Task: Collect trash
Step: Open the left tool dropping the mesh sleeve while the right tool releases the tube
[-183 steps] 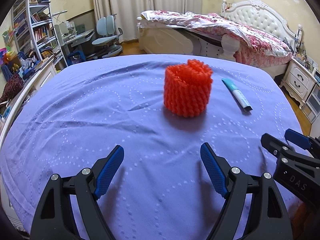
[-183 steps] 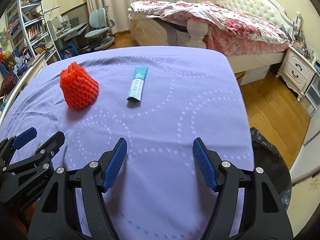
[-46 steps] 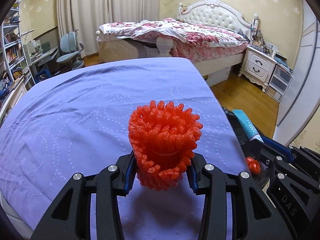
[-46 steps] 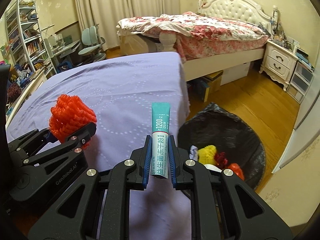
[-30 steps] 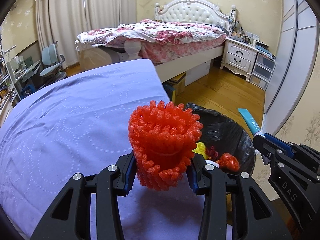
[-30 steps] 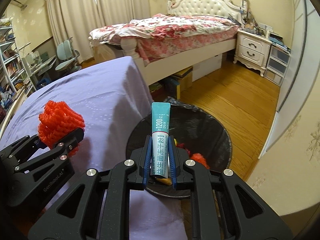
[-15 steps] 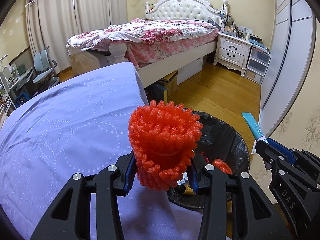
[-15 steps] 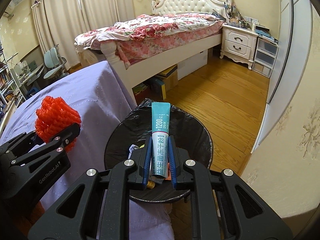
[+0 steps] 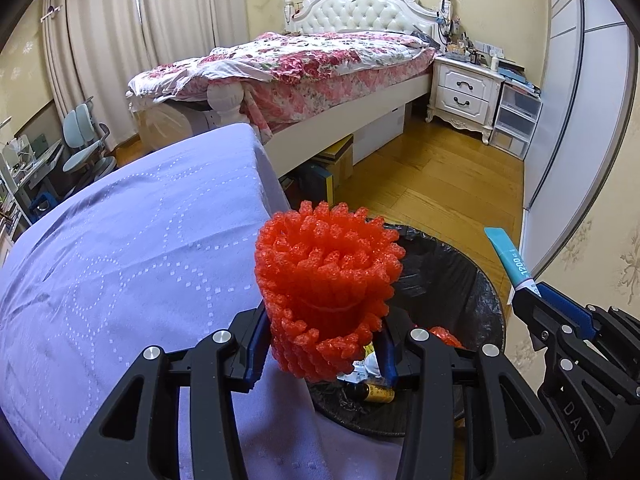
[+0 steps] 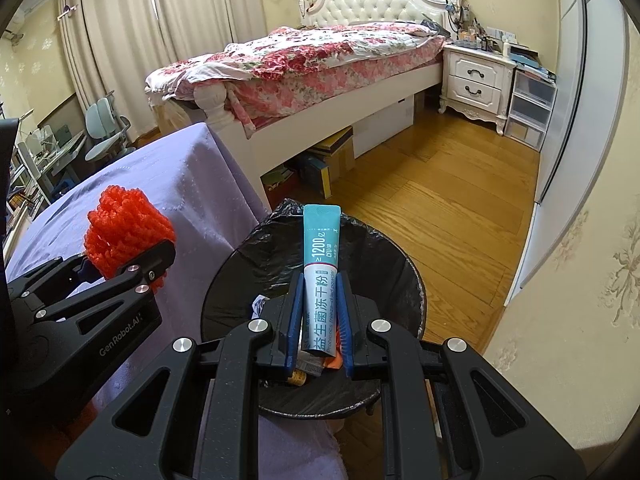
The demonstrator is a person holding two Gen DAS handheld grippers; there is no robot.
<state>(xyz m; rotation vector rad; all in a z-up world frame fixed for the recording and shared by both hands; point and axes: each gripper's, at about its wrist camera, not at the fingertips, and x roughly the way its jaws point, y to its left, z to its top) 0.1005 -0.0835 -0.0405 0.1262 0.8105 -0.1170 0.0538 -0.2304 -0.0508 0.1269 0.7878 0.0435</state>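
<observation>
Orange foam netting sat clamped in your left gripper, held at the table edge beside the black-lined trash bin. Your right gripper pinched a teal and white sachet upright, directly above the bin's opening, where other scraps already lay. The purple cloth covered the table just left of the bin.

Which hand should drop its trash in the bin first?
Probably the right gripper. Its teal packet is right above the open black trash bin. The left gripper with the orange foam net sits over the bin's edge, partly above the purple cloth.
</observation>
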